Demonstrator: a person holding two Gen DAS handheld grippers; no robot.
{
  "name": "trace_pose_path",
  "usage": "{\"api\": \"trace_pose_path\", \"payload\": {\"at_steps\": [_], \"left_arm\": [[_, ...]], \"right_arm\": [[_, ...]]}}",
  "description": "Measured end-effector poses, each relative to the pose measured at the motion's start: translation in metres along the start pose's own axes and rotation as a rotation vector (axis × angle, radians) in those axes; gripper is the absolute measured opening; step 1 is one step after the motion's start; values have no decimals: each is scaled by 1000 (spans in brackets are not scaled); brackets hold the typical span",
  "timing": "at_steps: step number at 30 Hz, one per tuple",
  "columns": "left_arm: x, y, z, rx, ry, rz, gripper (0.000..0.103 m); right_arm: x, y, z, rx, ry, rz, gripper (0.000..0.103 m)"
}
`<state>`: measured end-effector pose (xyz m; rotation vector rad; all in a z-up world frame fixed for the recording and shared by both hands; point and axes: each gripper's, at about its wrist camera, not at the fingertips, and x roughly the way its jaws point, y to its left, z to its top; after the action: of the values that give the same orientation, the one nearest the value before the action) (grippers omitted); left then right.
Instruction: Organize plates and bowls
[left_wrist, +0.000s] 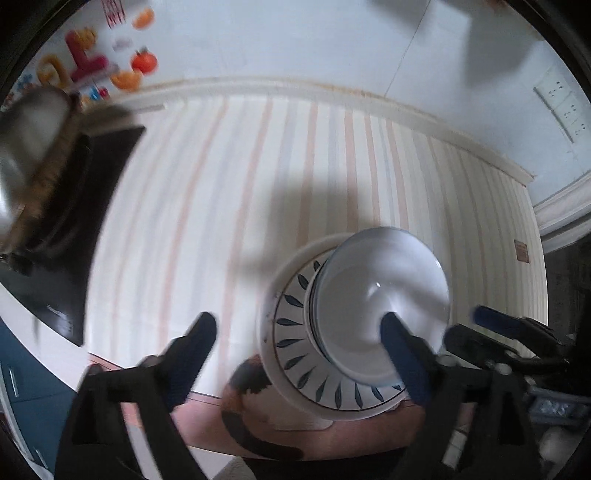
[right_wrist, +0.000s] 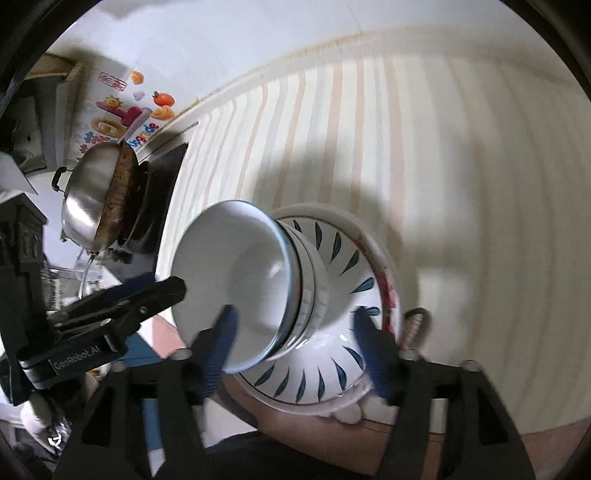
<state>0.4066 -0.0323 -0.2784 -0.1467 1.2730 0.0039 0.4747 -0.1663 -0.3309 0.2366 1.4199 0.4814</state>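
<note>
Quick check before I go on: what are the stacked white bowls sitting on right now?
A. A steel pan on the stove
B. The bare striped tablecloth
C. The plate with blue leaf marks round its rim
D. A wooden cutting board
C: the stacked white bowls rest in the middle of the plate with blue leaf marks, which lies at the near edge of the striped tablecloth.

"GenRobot.AI" can be read in pale letters on the black body of the left gripper (right_wrist: 122, 299). The coloured characters on the wall sticker (right_wrist: 122, 114) are too blurred to be read.
</note>
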Motion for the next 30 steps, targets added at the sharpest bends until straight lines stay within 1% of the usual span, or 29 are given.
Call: {"api": "trace_pose_path", "payload": {"at_steps": [2,5,7,10,12,13,18,19,24,28,30], "left_arm": [[-13,2,-4,12,-41,18,93],[-31,6,-13,25,-80,9,93],[-43,5,-18,38,-107,8,93],[-65,4,-28,63,-149,4,94],[-81,4,-35,77,-182,4,96],[-91,4,-39,90,-199,2,99],[-137,2,-66,126,-283,-1,101],[-147,3,-73,129,-302,-3,102],[-191,5,-110,126,-386,-14,103],[-216,1,-142,129,-423,-3,103],[-225,-1,-156,129,-433,13,103]], "right_arm": [[-18,7,-9,-7,-50,-53,89],[-46,21,-23,-9,-133,-133,93],[-64,32,-33,-11,-189,-184,93],[-88,47,-50,-9,-256,-231,95],[-103,57,-64,-4,-295,-249,95],[-109,63,-70,-2,-309,-252,96],[-143,91,-108,0,-387,-294,97],[-151,97,-117,-2,-403,-303,97],[-192,123,-164,-24,-477,-333,98],[-223,142,-201,-58,-547,-373,99],[-236,148,-221,-68,-570,-375,99]]}}
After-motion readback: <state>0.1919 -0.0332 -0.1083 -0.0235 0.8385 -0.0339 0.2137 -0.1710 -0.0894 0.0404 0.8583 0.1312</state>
